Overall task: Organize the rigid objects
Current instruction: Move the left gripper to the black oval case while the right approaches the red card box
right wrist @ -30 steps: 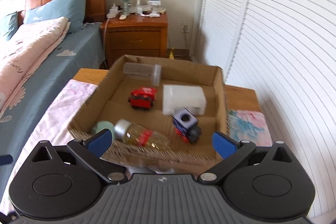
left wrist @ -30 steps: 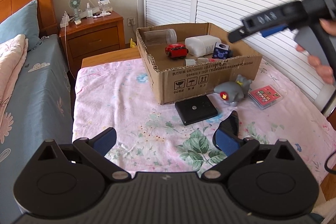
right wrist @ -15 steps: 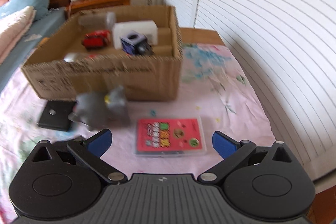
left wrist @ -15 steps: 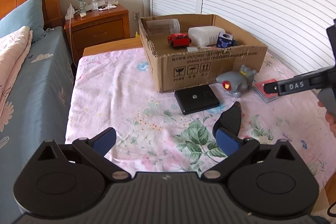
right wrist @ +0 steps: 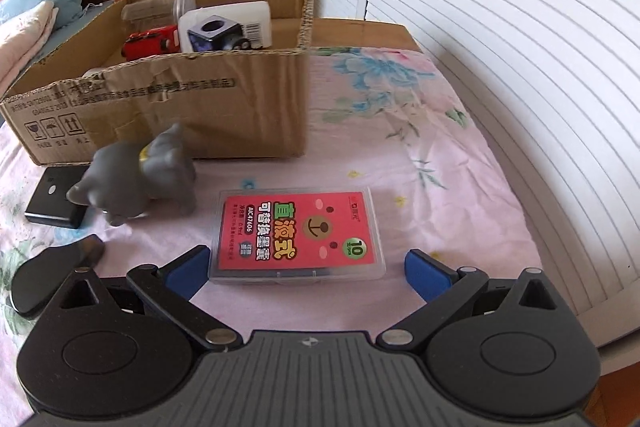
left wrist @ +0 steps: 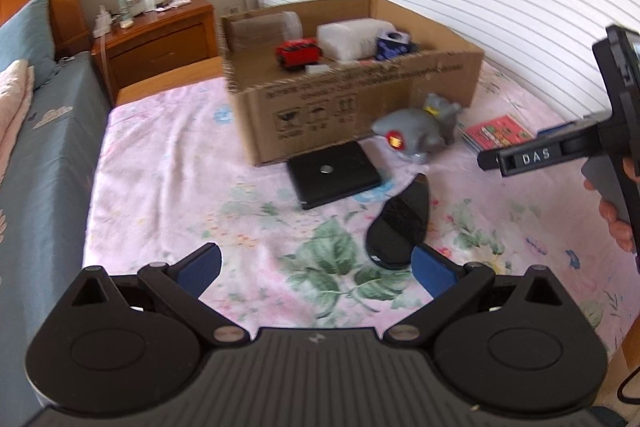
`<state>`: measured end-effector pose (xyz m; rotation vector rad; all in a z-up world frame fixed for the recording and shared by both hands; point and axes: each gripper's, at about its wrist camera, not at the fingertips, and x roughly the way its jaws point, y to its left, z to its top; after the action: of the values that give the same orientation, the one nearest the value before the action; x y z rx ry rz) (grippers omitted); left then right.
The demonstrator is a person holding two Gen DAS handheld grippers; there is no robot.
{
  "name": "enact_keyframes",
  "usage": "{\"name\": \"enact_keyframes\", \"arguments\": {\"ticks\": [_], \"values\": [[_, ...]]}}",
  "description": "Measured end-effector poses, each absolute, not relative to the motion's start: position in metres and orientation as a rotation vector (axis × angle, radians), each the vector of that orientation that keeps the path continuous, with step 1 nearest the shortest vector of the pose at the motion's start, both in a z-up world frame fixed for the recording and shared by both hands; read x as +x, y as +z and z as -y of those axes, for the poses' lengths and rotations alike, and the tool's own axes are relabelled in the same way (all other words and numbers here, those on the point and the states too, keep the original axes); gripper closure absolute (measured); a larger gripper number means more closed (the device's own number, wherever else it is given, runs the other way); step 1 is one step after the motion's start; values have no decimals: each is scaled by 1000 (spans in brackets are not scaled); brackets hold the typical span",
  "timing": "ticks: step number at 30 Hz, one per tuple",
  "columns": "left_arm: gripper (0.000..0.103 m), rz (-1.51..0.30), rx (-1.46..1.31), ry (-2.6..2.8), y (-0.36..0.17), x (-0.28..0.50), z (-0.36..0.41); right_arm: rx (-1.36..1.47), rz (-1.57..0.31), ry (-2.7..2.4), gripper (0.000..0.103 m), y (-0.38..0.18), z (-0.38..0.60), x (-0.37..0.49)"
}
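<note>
From the left wrist, the left gripper (left wrist: pixel 316 267) hangs spread and empty over the floral sheet (left wrist: pixel 168 163), a black oval piece (left wrist: pixel 400 223) just ahead of its right finger; beyond lie a flat black box (left wrist: pixel 334 173), a grey toy elephant (left wrist: pixel 420 133) and the cardboard box (left wrist: pixel 360 107). From the right wrist, the right gripper (right wrist: pixel 308 267) is spread wide, straddling the near end of the red refill case (right wrist: pixel 298 233) without touching it.
</note>
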<state>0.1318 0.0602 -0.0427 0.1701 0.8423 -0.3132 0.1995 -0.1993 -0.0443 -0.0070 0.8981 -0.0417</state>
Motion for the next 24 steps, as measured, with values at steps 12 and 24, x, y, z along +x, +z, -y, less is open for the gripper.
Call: {"name": "enact_keyframes", "arguments": {"ticks": [12, 24], "values": [[1, -941, 204, -304, -73, 155, -35, -25, -855, -5, 0, -46, 203, 191], [1, -974, 179, -115, -68, 163, -59, -25, -843, -4, 0, -47, 202, 189]]}}
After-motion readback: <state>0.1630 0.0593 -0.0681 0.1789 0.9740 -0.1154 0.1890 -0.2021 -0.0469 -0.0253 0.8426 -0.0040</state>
